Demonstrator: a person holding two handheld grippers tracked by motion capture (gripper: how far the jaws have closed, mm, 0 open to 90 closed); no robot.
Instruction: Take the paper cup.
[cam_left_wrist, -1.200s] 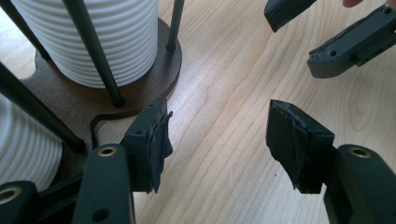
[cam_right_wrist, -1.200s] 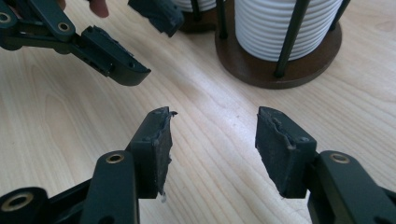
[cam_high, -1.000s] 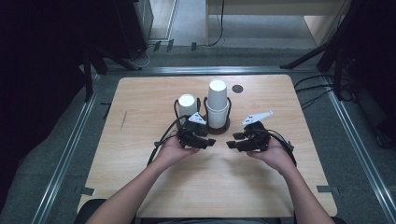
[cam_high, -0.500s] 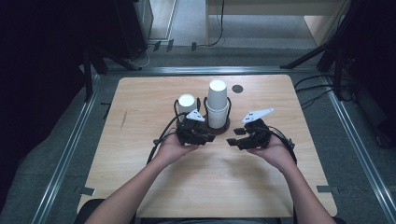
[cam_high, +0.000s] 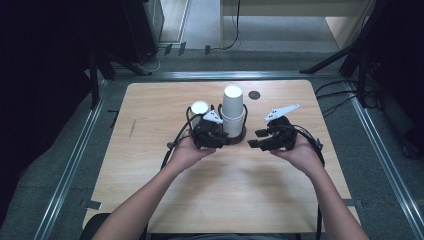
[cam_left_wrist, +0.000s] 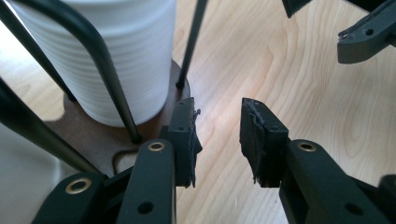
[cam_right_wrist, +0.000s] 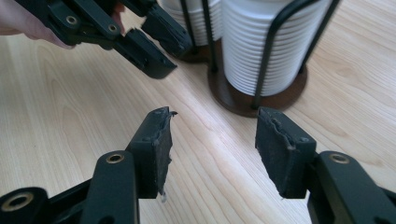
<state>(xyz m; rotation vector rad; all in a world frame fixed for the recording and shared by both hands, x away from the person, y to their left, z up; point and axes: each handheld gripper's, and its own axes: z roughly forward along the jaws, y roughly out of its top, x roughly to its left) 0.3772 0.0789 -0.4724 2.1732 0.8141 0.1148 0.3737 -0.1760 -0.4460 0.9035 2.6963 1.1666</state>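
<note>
Standing in its black wire holder (cam_high: 243, 131) at the middle of the wooden table (cam_high: 150, 105), the stack of white paper cups (cam_high: 233, 111) sits just ahead of your two grippers. The high view shows a second cup stack (cam_high: 199, 108) to its left. The left gripper view shows the holder's brown base (cam_left_wrist: 84, 133) just beside the left gripper (cam_left_wrist: 217, 135), whose jaws have just been closing, a gap remaining, nothing between. Your right gripper (cam_right_wrist: 212, 151) hangs near the holder, jaws apart and empty. Both palms face upward.
</note>
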